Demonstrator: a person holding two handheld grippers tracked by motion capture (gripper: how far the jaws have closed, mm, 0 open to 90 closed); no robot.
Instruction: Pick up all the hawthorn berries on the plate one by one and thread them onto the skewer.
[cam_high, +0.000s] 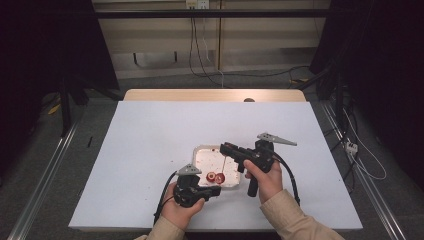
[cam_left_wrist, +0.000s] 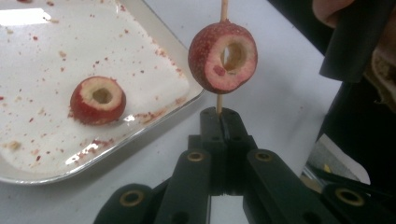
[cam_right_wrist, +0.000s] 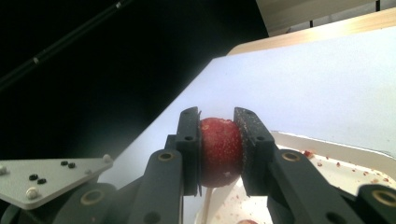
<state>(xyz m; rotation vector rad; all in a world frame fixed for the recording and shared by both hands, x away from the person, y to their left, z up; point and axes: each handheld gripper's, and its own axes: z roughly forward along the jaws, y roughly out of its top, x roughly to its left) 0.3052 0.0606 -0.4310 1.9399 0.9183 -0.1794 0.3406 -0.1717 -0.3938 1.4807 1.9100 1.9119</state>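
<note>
Skewer: upright over the tray's near edge, cored red fruit threaded on it | Left gripper: jaws together, pinching the stick's lower end | Right gripper: jaws part-open, clamped on another red fruit | Tray: one cored fruit lying inside

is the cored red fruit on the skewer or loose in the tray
On the skewer: the stick runs through the cored fruit, above the shut left gripper. Another fruit lies in the tray.

Left gripper fingers pressed together, right gripper fingers parted, clamping.
</note>
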